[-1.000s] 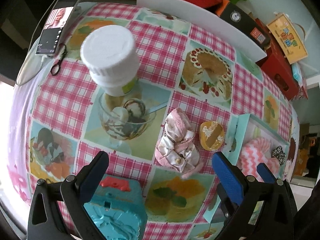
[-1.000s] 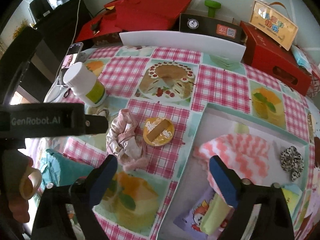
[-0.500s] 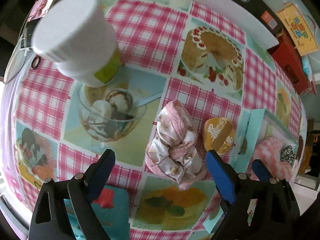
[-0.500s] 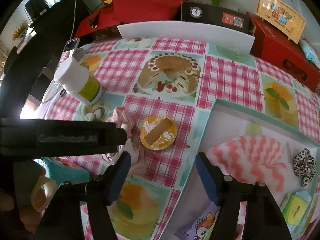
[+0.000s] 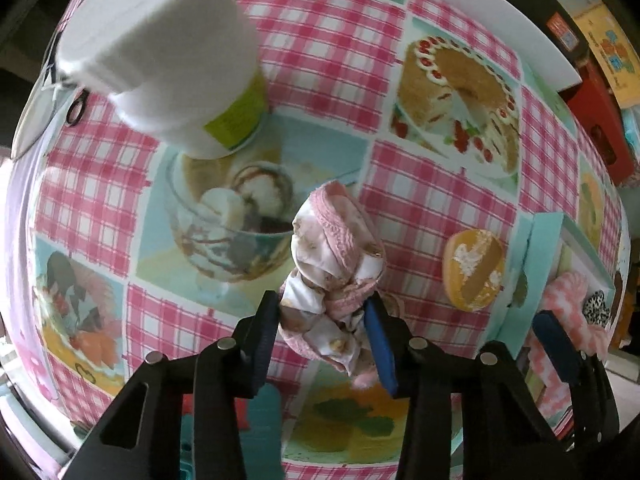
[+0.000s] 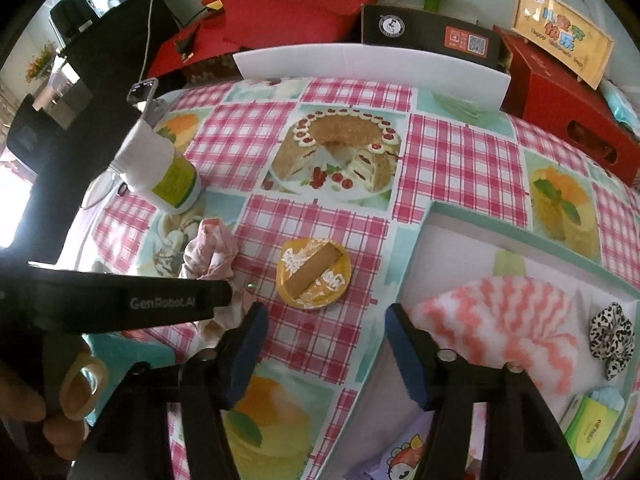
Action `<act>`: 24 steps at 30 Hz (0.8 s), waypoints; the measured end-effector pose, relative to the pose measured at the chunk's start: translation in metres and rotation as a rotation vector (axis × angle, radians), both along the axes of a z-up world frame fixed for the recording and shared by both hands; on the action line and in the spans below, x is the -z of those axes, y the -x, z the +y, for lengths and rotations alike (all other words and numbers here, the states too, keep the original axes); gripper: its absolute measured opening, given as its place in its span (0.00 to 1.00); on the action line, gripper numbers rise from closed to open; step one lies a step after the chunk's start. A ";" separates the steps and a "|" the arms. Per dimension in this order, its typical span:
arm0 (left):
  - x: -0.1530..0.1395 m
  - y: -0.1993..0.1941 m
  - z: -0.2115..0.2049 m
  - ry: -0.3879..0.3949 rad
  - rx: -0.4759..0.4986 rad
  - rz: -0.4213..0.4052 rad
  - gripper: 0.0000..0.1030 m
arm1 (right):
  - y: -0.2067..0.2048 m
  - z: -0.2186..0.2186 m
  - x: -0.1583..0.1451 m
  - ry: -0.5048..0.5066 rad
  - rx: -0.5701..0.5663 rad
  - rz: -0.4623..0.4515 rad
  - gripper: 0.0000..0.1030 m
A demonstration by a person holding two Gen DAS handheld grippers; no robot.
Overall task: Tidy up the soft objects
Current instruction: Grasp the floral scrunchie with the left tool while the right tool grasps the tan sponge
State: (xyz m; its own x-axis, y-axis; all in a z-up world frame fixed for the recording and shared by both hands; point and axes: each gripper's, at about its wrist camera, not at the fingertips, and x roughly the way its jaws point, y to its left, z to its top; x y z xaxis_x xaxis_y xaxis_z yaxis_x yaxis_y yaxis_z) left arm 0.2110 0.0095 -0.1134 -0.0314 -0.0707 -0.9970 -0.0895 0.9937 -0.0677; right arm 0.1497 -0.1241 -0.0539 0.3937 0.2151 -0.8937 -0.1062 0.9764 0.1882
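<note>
On the tabletop (image 5: 320,52), covered by a pink check cloth with dessert prints, we've got the crumpled pink-and-white cloth (image 5: 336,276) lying left of centre, just near of the white bottle (image 5: 160,52). Left gripper (image 5: 324,328) points straight down over it, jaws have just been closing in, and the near end of the cloth now sits between them with both pads against the fabric; we read that as a pinch on the cloth, jaws roughly half open. Cloth is not lifted, it lies on the tabletop

From the right wrist view the same cloth (image 6: 210,252) shows partly behind the left gripper's black body. The person's hand (image 6: 28,412) holds that gripper at the near left edge. Right gripper (image 6: 324,320) hangs above the tabletop, tilted down, jaws have just been closing too, now about half open with nothing between them, only check cloth below

Round orange cake-shaped item (image 6: 314,274) sits just far of the right jaws, right of the cloth, apart from it. Tray (image 6: 520,232) on the right with a mint rim holds a pink-and-white zigzag fluffy piece (image 6: 508,320) and a leopard-print scrunchie (image 6: 612,332) at its right end, the two apart
</note>
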 end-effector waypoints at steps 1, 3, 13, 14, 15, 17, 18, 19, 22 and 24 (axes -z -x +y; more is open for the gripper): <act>0.001 0.001 0.003 0.001 -0.004 0.002 0.43 | 0.001 0.001 -0.001 0.002 -0.001 -0.005 0.59; 0.002 0.003 0.006 -0.001 -0.007 0.003 0.42 | 0.001 0.006 -0.003 -0.003 -0.017 -0.014 0.59; 0.009 0.014 0.043 0.013 -0.039 0.017 0.42 | -0.018 0.029 0.015 0.016 -0.062 0.024 0.57; 0.009 0.015 0.046 0.020 -0.048 0.016 0.42 | -0.021 0.030 0.018 0.024 -0.060 0.028 0.57; 0.010 0.015 0.050 0.024 -0.058 0.018 0.42 | -0.023 0.032 0.020 0.034 -0.063 0.031 0.57; 0.009 0.017 0.055 0.026 -0.067 0.018 0.42 | -0.026 0.036 0.022 0.068 -0.077 0.023 0.57; 0.007 0.016 0.054 0.028 -0.069 0.018 0.42 | -0.027 0.038 0.022 0.080 -0.085 0.018 0.57; 0.008 0.016 0.056 0.031 -0.074 0.017 0.42 | -0.027 0.039 0.022 0.089 -0.094 0.014 0.57; 0.010 0.013 0.057 0.039 -0.085 0.020 0.42 | -0.029 0.039 0.023 0.099 -0.104 0.012 0.57; 0.011 0.013 0.061 0.046 -0.091 0.020 0.41 | -0.029 0.039 0.023 0.097 -0.104 0.013 0.57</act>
State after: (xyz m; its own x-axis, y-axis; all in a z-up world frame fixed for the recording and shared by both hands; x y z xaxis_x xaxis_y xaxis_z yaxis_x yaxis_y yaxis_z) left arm 0.1979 0.0701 -0.1248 -0.0424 -0.1195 -0.9919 -0.1809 0.9773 -0.1100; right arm 0.1784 -0.0853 -0.0770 0.3617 0.1665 -0.9173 -0.2056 0.9740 0.0957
